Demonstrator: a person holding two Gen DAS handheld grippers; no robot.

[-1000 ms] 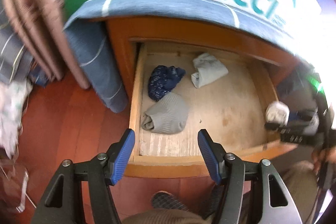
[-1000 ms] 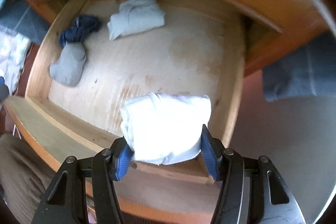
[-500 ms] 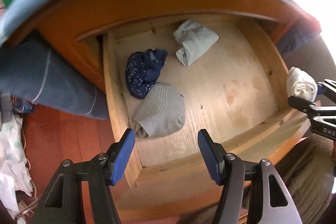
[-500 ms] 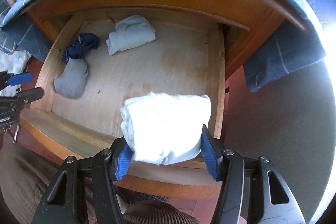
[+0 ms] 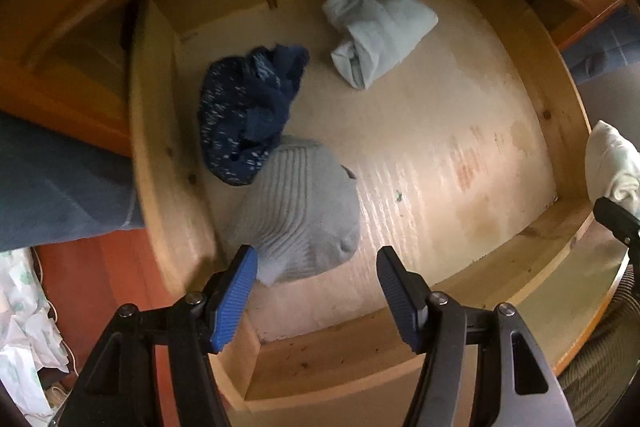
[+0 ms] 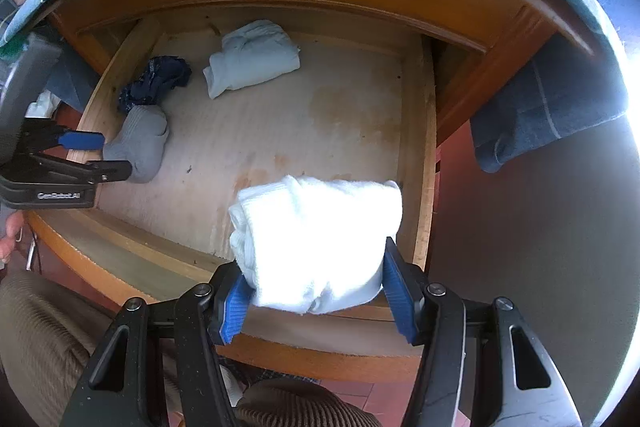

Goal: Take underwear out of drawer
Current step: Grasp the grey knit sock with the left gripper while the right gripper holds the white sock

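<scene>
The wooden drawer (image 5: 160,163) stands pulled out. Inside lie a grey ribbed bundle (image 5: 300,215), a dark blue patterned bundle (image 5: 248,107) and a pale blue folded bundle (image 5: 376,27). My left gripper (image 5: 316,279) hangs open over the drawer's near left part, the grey bundle just ahead of its fingers, not touched. In the right wrist view the left gripper (image 6: 96,155) sits beside the grey bundle (image 6: 144,143). My right gripper (image 6: 316,291) is shut on a white rolled bundle (image 6: 316,247), held above the drawer's near right corner. The same white bundle (image 5: 612,163) shows at the left view's right edge.
A blue checked cloth (image 6: 552,99) hangs over the cabinet top and down its right side. Red-brown floor (image 5: 92,287) lies left of the drawer, with patterned white fabric (image 5: 20,327) on it. A person's corduroy-clad leg (image 6: 44,339) is close to the drawer front (image 6: 120,267).
My left gripper has come down and forward over the drawer, so the grey bundle now lies just ahead of its open fingers. The right gripper holds the white bundle in much the same place.
</scene>
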